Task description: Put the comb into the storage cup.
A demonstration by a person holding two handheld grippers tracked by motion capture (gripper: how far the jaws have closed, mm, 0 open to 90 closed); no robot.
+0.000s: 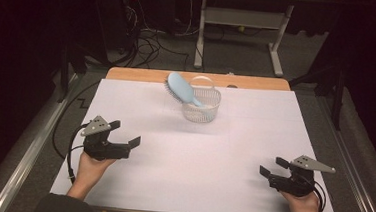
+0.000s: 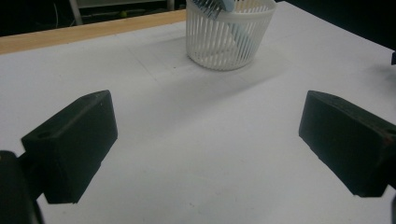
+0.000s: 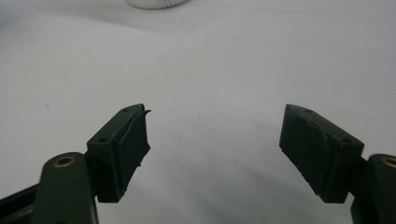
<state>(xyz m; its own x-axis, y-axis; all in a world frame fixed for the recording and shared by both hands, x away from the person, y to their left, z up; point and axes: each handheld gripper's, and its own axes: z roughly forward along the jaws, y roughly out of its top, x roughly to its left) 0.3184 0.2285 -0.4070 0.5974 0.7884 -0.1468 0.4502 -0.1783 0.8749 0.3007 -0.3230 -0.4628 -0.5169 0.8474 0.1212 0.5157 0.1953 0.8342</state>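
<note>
A light blue hairbrush (image 1: pixel 180 88) stands tilted in a small white slatted basket (image 1: pixel 201 111) at the far middle of the white table sheet; its head leans out over the basket's left rim. The basket (image 2: pixel 227 37) and the brush (image 2: pixel 215 5) also appear ahead in the left gripper view. My left gripper (image 1: pixel 124 134) rests open at the near left, pointing right, nothing between its jaws. Open too, my right gripper (image 1: pixel 273 166) sits at the near right, pointing left, with bare sheet between its jaws. The basket's base (image 3: pixel 156 3) peeks in at the top of the right gripper view.
The white sheet (image 1: pixel 232 154) covers the wooden table (image 1: pixel 128 74), whose far edge shows as a strip behind the basket. Cables and a table frame (image 1: pixel 241 34) lie on the dark floor beyond. A metal rail (image 1: pixel 22 159) runs along the left side.
</note>
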